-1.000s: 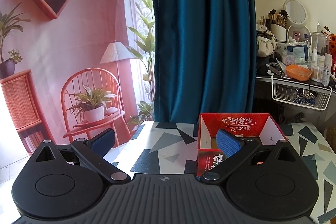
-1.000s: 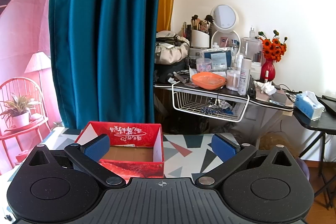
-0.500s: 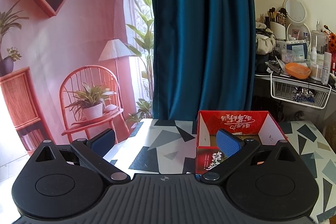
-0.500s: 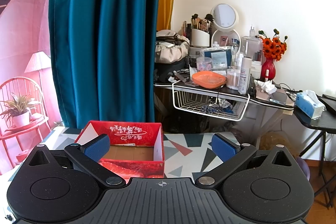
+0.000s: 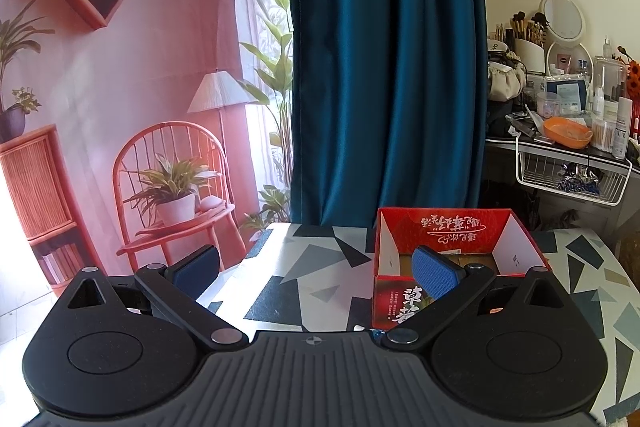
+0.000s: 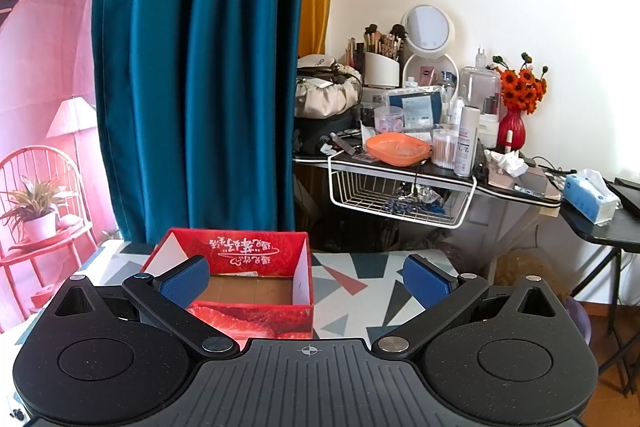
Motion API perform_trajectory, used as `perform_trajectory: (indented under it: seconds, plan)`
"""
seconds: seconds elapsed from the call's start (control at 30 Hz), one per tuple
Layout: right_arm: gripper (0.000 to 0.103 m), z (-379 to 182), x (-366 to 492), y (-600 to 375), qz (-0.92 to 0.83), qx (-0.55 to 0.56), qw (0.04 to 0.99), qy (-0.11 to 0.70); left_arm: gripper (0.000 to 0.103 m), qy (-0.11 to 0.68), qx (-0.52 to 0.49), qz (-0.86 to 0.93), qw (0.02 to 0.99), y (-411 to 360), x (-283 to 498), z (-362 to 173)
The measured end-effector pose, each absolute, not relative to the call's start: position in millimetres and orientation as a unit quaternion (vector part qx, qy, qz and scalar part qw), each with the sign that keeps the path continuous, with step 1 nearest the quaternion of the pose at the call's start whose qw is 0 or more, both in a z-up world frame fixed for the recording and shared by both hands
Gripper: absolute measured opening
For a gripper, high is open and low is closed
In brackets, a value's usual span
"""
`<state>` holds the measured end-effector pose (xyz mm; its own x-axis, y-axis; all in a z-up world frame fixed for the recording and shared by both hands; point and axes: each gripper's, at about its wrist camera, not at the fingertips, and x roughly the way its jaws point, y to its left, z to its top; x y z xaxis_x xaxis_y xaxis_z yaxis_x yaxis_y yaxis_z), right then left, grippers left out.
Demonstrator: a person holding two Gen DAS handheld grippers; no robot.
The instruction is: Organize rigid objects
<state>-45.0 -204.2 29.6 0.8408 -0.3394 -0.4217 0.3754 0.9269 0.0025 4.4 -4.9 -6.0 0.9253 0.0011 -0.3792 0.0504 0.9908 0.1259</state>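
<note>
Little changes over the last second: left hand-held gripper (image 5: 316, 269) and right hand-held gripper (image 6: 306, 277) both stay spread and empty above the patterned counter (image 5: 320, 263); the red cardboard box (image 6: 236, 279) sits open, seemingly empty; sorting likely not begun; no loose objects in view.

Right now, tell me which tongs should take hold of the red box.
Probably the left tongs: open, and their right pad overlaps the red box opening. The right tongs, also open, look further back.
</note>
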Motion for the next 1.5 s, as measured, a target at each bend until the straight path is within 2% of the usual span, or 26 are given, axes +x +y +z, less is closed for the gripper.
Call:
perform_trajectory:
  seconds: [0.7, 0.9, 1.1, 1.27, 1.5]
  plan:
    - [0.103, -10, -12, -215, -0.153, 0.067, 0.962, 0.216, 0.103, 0.215, 0.08, -0.026, 0.973, -13, 35, -45]
    - [0.103, -48, 4, -224, -0.117, 0.078, 0.97, 0.197, 0.103, 0.232, 0.088, -0.017, 0.969, -14, 55, -78]
    - [0.103, -95, 31, -241, -0.11, 0.119, 0.958, 0.237, 0.103, 0.27, 0.093, -0.038, 0.958, -18, 79, -119]
    - [0.103, -135, 48, -251, -0.082, 0.156, 0.943, 0.283, 0.103, 0.309, 0.045, -0.079, 0.947, -11, 94, -149]
    - [0.103, -170, 59, -254, -0.094, 0.15, 0.935, 0.308, 0.101, 0.347, 0.018, -0.092, 0.933, -6, 112, -170]
